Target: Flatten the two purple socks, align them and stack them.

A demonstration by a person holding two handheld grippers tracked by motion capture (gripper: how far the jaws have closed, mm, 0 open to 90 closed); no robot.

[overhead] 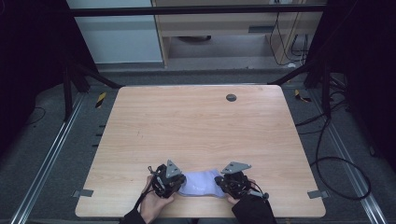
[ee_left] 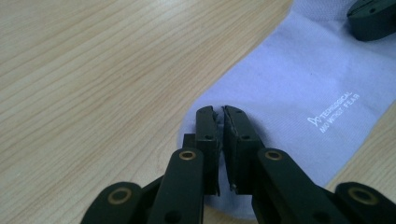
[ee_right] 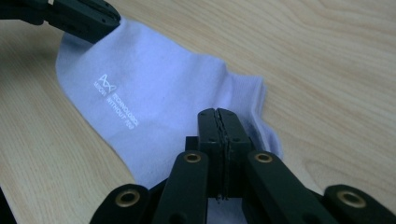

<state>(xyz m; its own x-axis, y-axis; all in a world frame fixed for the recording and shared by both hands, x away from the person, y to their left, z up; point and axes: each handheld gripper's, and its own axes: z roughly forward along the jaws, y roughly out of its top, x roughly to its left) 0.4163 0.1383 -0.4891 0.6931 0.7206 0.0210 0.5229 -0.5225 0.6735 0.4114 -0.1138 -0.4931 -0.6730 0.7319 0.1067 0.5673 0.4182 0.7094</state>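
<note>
A pale lavender sock point(overhead: 201, 183) with small white lettering lies flat near the table's front edge, stretched between my two grippers. My left gripper point(overhead: 180, 180) is at its left end. In the left gripper view its jaws point(ee_left: 219, 113) are pinched together on the sock point(ee_left: 289, 88), with a sliver of fabric showing between the tips. My right gripper point(overhead: 219, 181) is at the other end. In the right gripper view its jaws point(ee_right: 217, 113) are pressed shut over the sock's point(ee_right: 154, 102) edge. Each gripper view also shows the other gripper at the sock's far end point(ee_left: 373, 18) point(ee_right: 79, 16).
The wooden table point(overhead: 196, 126) stretches away beyond the sock, with a small dark round cap point(overhead: 231, 97) near its far edge. The front edge lies just behind both hands. Cables point(overhead: 327, 158) trail on the floor to the right.
</note>
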